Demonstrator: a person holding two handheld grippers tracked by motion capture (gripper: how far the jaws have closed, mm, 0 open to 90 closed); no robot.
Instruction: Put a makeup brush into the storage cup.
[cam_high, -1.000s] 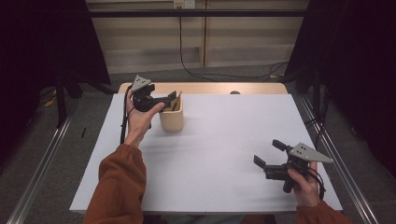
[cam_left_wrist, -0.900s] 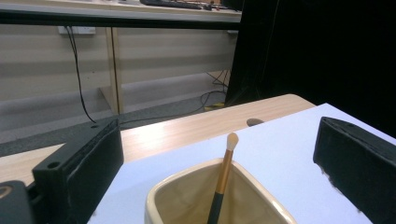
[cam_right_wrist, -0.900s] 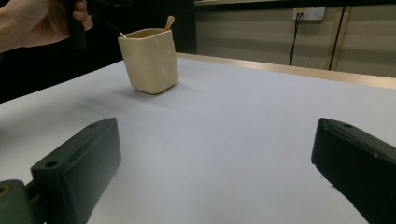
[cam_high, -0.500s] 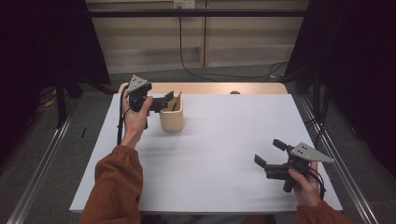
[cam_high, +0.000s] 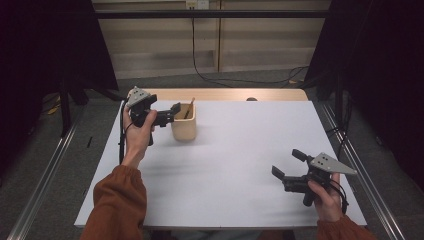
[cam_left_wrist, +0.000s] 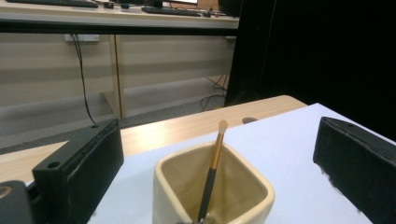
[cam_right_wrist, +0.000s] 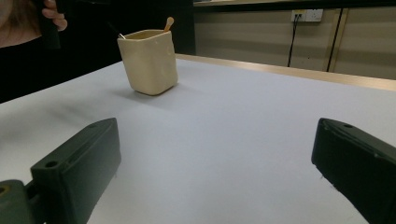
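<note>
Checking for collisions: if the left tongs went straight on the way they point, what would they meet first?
Probably the cream cup, centred between the open left tongs, its brush just behind the rim.

Cream cup (cam_left_wrist: 212, 198) holds a brush (cam_left_wrist: 212, 170); spread fingers (cam_left_wrist: 81, 165) flank it.

A white table (cam_high: 240, 165) with a bare wooden far edge stands on a grey floor (cam_high: 50, 150). Beyond the table runs a beige panelled wall (cam_high: 250, 45), a black cable (cam_high: 200, 60) hanging down it. Black curtains (cam_high: 45, 45) flank the table on both sides.
</note>
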